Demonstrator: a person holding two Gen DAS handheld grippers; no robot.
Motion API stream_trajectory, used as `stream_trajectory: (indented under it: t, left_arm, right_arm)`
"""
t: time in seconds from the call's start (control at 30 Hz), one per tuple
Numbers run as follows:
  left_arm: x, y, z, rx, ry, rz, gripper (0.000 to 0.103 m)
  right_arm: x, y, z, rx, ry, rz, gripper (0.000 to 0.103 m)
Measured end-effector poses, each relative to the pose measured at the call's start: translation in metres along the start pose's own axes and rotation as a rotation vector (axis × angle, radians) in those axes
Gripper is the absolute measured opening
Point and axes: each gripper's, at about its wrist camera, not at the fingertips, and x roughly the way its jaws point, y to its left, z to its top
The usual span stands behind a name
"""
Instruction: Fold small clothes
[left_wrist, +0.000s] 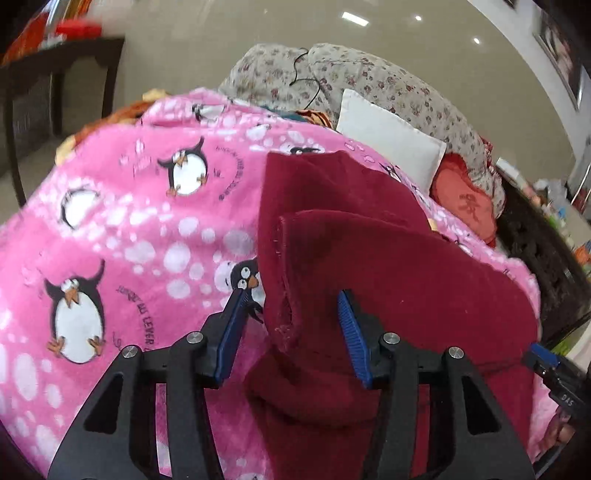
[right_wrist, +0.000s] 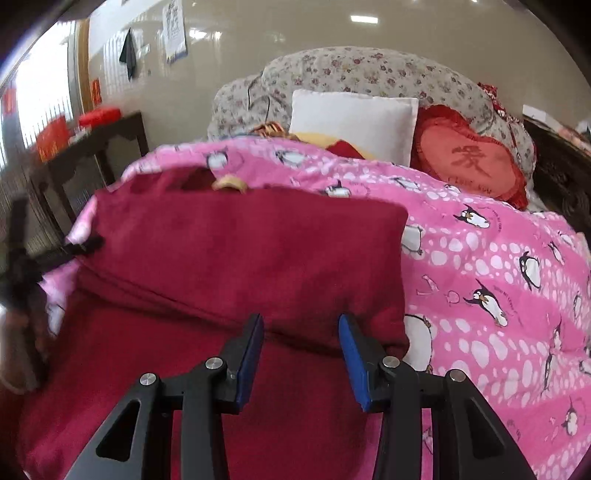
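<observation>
A dark red garment (right_wrist: 221, 258) lies partly folded on a pink penguin blanket (right_wrist: 498, 266) spread over the bed. The left hand-held gripper (left_wrist: 293, 306) stands wide apart, with a raised fold of the red cloth between its blue fingers (left_wrist: 351, 332). The right hand-held gripper (right_wrist: 301, 332) is also spread wide over the garment's folded edge, gripping nothing. Behind are a white pillow (right_wrist: 351, 122) and a red heart cushion (right_wrist: 469, 162).

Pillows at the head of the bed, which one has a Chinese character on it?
The red heart-shaped pillow, right of the plain white pillow.
</observation>
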Motion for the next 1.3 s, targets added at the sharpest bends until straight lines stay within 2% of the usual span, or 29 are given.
stream_trajectory:
  t: [0.07,0.13,0.23,0.33,0.47,0.5,0.63,0.67,0.7,0.73,0.77,0.8,0.83,0.9,1.03,1.1,1.17,1.23,1.27,1.3]
  left_arm:
    - [0.001,0.003,0.001,-0.015,0.001,-0.009,0.055]
    - [0.004,0.004,0.001,-0.021,0.005,-0.004,0.059]
    - [0.007,0.004,0.001,-0.024,0.003,-0.008,0.061]
    - [-0.003,0.006,-0.003,-0.029,-0.014,-0.020,0.061]
    - [-0.030,0.003,-0.007,0.000,-0.002,0.016,0.061]
    - [-0.040,0.001,-0.011,0.011,0.008,0.018,0.061]
    - [-0.067,-0.003,-0.042,0.058,0.074,-0.031,0.062]
    - [-0.072,-0.003,-0.051,0.060,0.088,-0.038,0.066]
    - [-0.075,-0.002,-0.059,0.057,0.099,-0.039,0.070]
    - [-0.078,-0.001,-0.069,0.048,0.116,-0.039,0.070]
    - [-0.079,-0.001,-0.077,0.041,0.135,-0.040,0.070]
    - [-0.081,0.000,-0.085,0.035,0.153,-0.043,0.070]
    - [-0.083,0.002,-0.093,0.028,0.165,-0.044,0.070]
    - [-0.090,0.003,-0.101,0.021,0.160,-0.033,0.070]
    - [-0.108,0.006,-0.111,-0.012,0.150,-0.038,0.070]
    - [-0.115,0.009,-0.116,-0.026,0.154,-0.033,0.070]
    - [-0.124,0.010,-0.123,-0.021,0.162,-0.029,0.070]
    - [-0.134,0.009,-0.128,-0.006,0.164,-0.025,0.070]
    - [-0.140,0.010,-0.132,0.001,0.167,-0.025,0.070]
    - [-0.144,0.010,-0.134,0.006,0.171,-0.029,0.070]
  right_arm:
    - [-0.005,-0.004,0.002,0.022,-0.026,-0.010,0.041]
    - [0.010,-0.013,0.001,0.047,0.012,-0.070,0.041]
    - [0.019,-0.017,0.003,0.042,0.014,-0.063,0.041]
    - [-0.005,-0.012,0.007,0.036,0.029,-0.057,0.041]
    - [-0.038,-0.015,-0.010,0.011,0.045,-0.093,0.041]
    - [-0.041,-0.017,-0.019,0.026,0.069,-0.084,0.041]
    - [-0.041,-0.028,-0.061,0.136,0.171,0.072,0.043]
    - [-0.033,-0.028,-0.072,0.146,0.207,0.099,0.044]
    - [-0.027,-0.024,-0.081,0.121,0.224,0.103,0.045]
    - [-0.030,-0.018,-0.084,0.075,0.191,0.081,0.045]
    - [-0.035,-0.011,-0.085,0.028,0.171,0.057,0.034]
    - [-0.039,-0.006,-0.085,-0.002,0.172,0.056,0.013]
    - [-0.047,-0.003,-0.084,-0.024,0.151,0.057,0.008]
    - [-0.061,-0.002,-0.083,-0.051,0.103,0.020,0.008]
    - [-0.050,-0.008,-0.096,-0.033,0.143,-0.025,0.008]
    - [-0.056,-0.014,-0.101,0.023,0.139,0.001,0.008]
    - [-0.073,-0.023,-0.105,0.109,0.122,0.082,0.012]
    - [-0.095,-0.026,-0.112,0.135,0.127,0.144,0.030]
    - [-0.106,-0.025,-0.118,0.129,0.133,0.157,0.043]
    - [-0.116,-0.024,-0.123,0.119,0.144,0.171,0.043]
